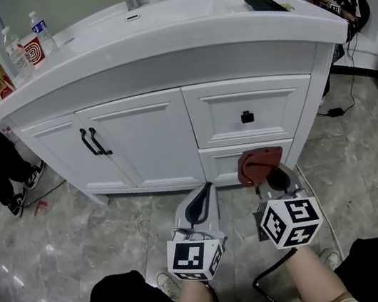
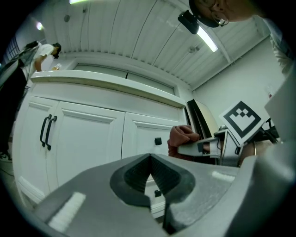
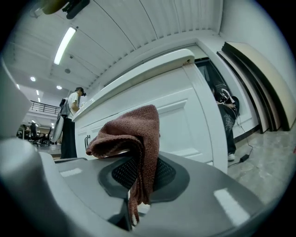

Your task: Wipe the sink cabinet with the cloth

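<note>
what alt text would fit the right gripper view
A brown cloth is clamped in the shut right claw, drooping over its dark pads. Behind stands the white sink cabinet, with a person at far left.

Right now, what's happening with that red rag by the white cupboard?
A person faces a white sink cabinet with a gripper in each hand. The right gripper is shut on a reddish-brown cloth and holds it close to the cabinet's lower drawer. Whether the cloth touches the drawer can't be told. The left gripper hangs beside it, shut and empty.
</note>
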